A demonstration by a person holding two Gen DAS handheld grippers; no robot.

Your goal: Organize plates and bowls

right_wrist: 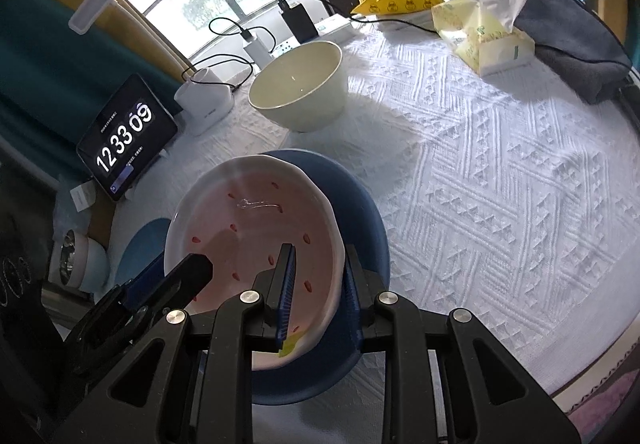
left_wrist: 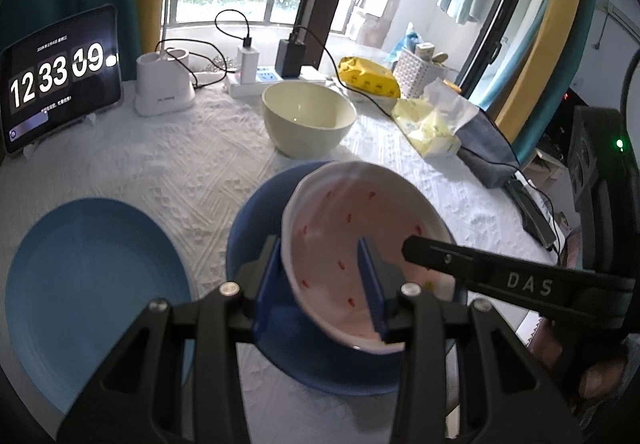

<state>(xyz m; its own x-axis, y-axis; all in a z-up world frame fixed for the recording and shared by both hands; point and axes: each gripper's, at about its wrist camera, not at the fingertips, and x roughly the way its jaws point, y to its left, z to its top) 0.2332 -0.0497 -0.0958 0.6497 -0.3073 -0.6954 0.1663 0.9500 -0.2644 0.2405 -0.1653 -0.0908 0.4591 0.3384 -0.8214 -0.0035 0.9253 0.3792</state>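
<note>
Both grippers, left gripper and right gripper, pinch the pink bowl's opposite rims (tilted above the near blue bowl); uneven release could tip it.

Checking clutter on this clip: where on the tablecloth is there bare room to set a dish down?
Widest bare cloth lies right of the dark blue plate, bounded by the tissue pack and grey pouch. A smaller patch sits between the light blue plate, tablet and cream bowl. The window edge is crowded with chargers and packets.
</note>
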